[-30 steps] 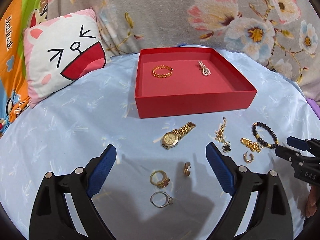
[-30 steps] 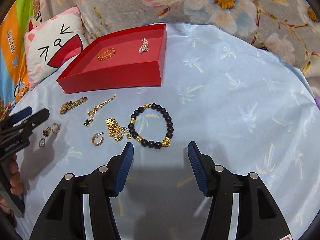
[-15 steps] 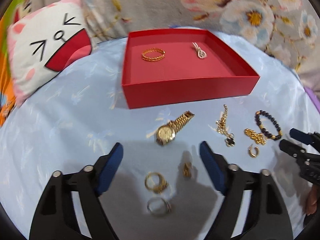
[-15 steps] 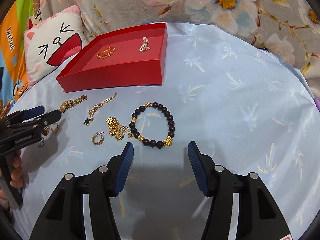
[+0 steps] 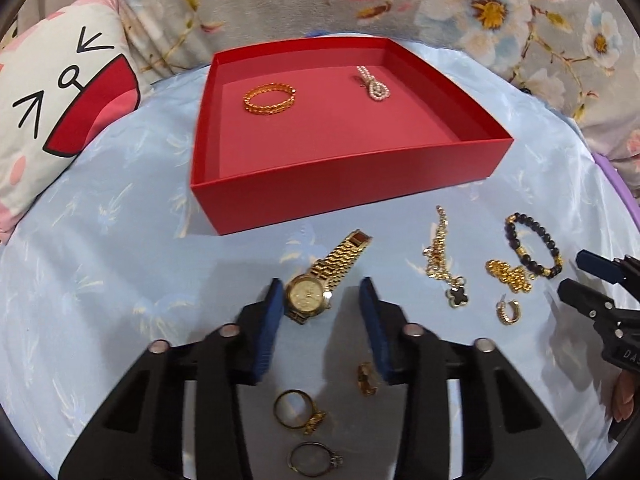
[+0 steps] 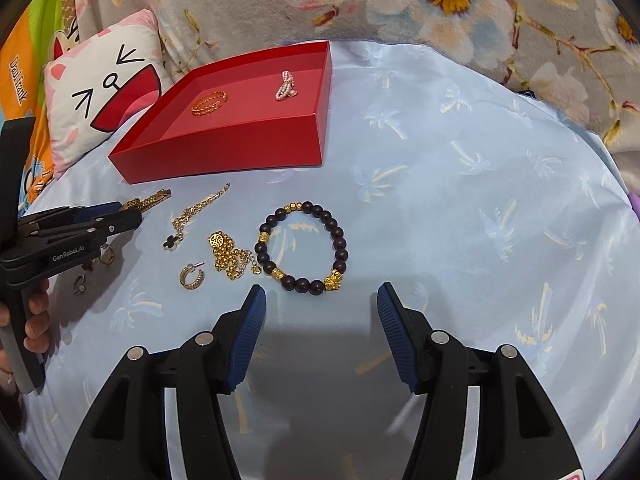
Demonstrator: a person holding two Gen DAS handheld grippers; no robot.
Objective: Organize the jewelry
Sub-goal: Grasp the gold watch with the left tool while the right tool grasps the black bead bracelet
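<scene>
Home setting, looks like a bed or sofa, not a lab.
Soft pale-blue satin sheet [image 6: 460,184] with palm print as the work surface; cartoon-face cushion [image 6: 104,100] at 10 o'clock; grey floral fabric [image 6: 440,4] across 12 o'clock; bright cartoon-print textile [image 6: 24,80] at 9 o'clock. Red jewelry box [image 5: 340,184] and loose personal jewelry sit straight on the sheet. All soft furnishings.
</scene>
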